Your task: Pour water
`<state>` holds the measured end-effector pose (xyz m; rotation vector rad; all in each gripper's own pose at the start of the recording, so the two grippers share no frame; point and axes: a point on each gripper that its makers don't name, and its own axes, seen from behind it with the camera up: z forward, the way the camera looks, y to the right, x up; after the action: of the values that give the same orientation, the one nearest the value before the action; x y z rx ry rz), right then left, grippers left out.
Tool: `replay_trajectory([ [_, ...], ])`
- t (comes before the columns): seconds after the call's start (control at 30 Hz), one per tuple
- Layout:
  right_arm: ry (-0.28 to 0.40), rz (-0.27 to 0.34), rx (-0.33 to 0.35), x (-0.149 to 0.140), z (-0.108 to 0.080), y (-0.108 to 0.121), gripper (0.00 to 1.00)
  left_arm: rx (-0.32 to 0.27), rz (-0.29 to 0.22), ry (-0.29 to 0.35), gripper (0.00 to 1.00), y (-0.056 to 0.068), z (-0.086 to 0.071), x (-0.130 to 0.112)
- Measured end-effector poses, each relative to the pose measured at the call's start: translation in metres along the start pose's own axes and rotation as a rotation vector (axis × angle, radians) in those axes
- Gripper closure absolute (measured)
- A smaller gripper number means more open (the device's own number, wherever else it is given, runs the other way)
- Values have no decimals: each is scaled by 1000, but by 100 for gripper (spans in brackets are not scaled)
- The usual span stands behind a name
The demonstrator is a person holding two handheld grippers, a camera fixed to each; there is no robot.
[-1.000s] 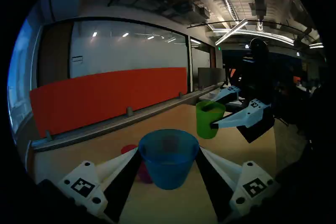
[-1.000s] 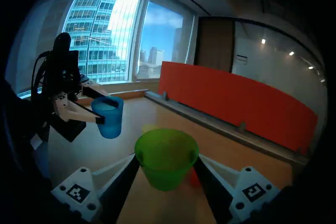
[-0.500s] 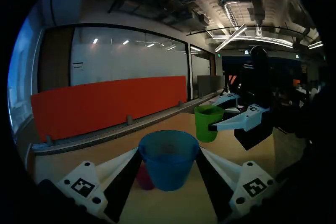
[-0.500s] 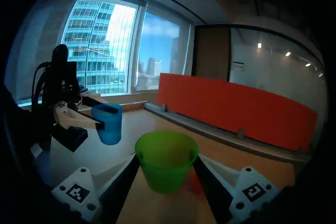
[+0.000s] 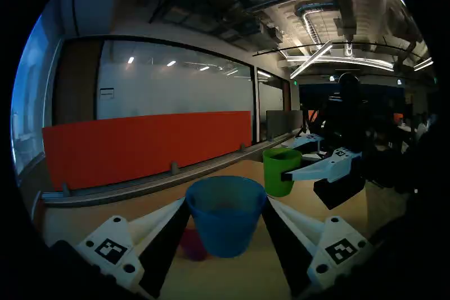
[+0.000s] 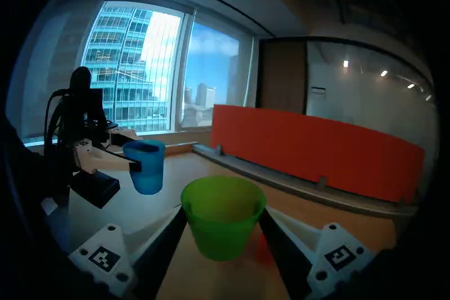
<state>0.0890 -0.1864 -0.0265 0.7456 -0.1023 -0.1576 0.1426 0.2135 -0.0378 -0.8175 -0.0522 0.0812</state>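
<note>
A blue cup [image 5: 226, 214] stands upright between the fingers of my left gripper [image 5: 225, 218], which is shut on it; liquid shows inside it. My right gripper [image 6: 223, 218] is shut on a green cup [image 6: 223, 214], also upright. In the left gripper view the green cup [image 5: 279, 170] hangs to the right and farther off, held by the right gripper [image 5: 284, 166]. In the right gripper view the blue cup [image 6: 145, 166] hangs at the left in the left gripper [image 6: 135, 156]. Both cups are raised above the wooden table [image 5: 332, 201].
A small pink-red cup [image 5: 193, 243] stands on the table behind the blue cup; a red thing [image 6: 260, 246] peeks out behind the green cup. An orange panel [image 5: 146, 141] runs along the table's far edge. Large windows [image 6: 140, 72] lie beyond.
Both grippers have tipped slightly upward with their cups; the table takes up less of each view. The cups stay level and about the same distance apart.
</note>
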Motion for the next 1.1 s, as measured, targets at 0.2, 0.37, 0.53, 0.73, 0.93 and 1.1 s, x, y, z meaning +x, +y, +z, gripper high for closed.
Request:
replay_trajectory([
  [0.2, -1, -4, 5, 1, 1, 0, 10, 0, 2, 3, 14, 1, 1, 2],
  [0.37, -3, -11, 9, 0, 2, 0, 10, 2, 4, 4, 14, -1, 2, 3],
  [0.53, -6, -14, 21, -2, 4, -4, 10, 7, 19, 7, 14, -4, 2, 7],
  [0.73, -2, -11, 45, -3, 8, -13, 10, 25, 57, 10, 14, -12, 1, 14],
  [0.93, 4, -1, 70, -4, 13, -22, 11, 47, 111, 14, 14, -19, 1, 23],
  [1.1, 6, 4, 88, -5, 19, -28, 11, 64, 157, 21, 14, -23, 0, 35],
])
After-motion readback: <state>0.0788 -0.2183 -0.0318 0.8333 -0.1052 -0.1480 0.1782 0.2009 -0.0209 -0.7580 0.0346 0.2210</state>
